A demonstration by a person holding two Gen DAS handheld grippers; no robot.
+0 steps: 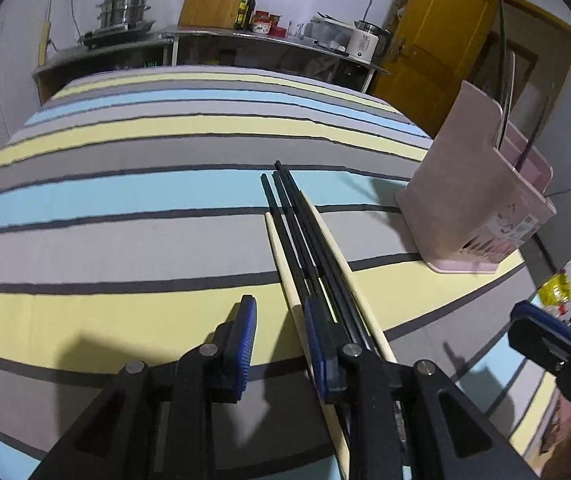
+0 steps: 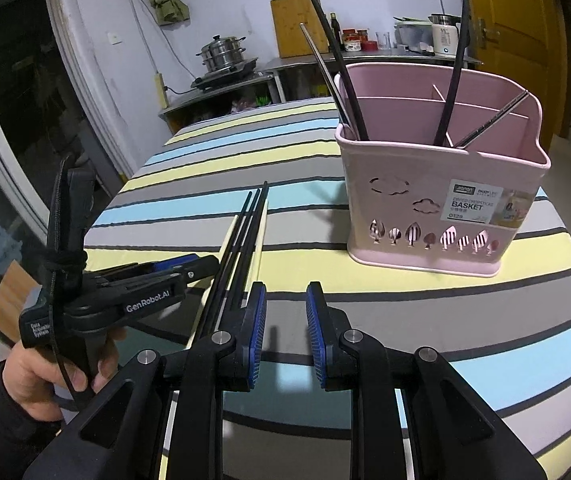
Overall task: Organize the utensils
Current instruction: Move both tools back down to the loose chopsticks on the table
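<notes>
A bundle of black chopsticks [image 1: 297, 220] and two pale wooden chopsticks [image 1: 275, 240] lies on the striped tablecloth [image 1: 125, 200]. My left gripper [image 1: 279, 304] is low over their near ends, jaws apart. One wooden chopstick runs through the gap beside the right pad, and the black ones pass at the right fingertip. A pink chopstick basket [image 2: 425, 208] stands to the right, upright, with black chopsticks [image 2: 337, 52] and metal ones [image 2: 497, 120] in it. My right gripper [image 2: 286, 290] hovers open and empty before the basket, right of the black chopsticks [image 2: 245, 232].
A person's hand [image 2: 37, 376] holds the left gripper [image 2: 189, 266]. A steel counter [image 1: 245, 36] behind the table carries a steamer pot [image 1: 125, 10], cutting board, bottles and a kettle. A yellow door [image 1: 433, 40] is at the back right. The table's rounded edge curves close past the basket [image 1: 465, 200].
</notes>
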